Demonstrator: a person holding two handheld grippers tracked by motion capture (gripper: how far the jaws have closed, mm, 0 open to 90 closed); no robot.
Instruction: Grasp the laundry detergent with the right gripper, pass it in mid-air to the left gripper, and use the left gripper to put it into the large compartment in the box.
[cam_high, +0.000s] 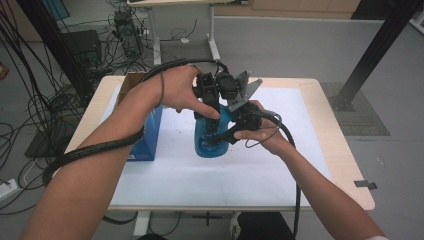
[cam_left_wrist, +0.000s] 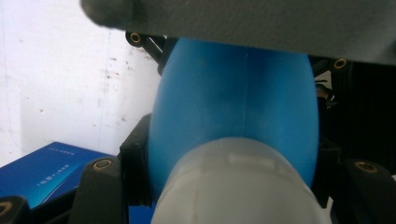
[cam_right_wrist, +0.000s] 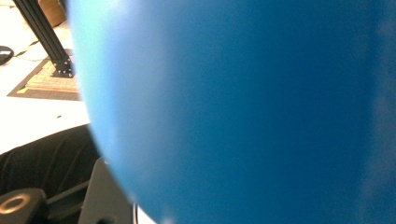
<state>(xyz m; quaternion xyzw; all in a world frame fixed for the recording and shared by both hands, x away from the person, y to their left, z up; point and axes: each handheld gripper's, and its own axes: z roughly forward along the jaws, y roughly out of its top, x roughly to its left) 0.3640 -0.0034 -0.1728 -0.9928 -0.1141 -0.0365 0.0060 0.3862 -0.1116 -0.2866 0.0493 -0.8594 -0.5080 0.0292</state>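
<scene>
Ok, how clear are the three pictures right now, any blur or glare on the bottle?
High view: even light and sharp, no glare on the blue bottle between the left gripper and right gripper. Left gripper view: the white cap and bottle body are soft, too near the lens. Right gripper view: the bottle is a blue blur, while the floor behind is sharper.

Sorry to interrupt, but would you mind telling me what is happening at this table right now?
A person is working on a blue bottle over the white table, with a gripper in each hand. The left gripper is clamped near the bottle's white cap, and the right gripper is closed on the blue body. A blue box sits just to the left.
</scene>
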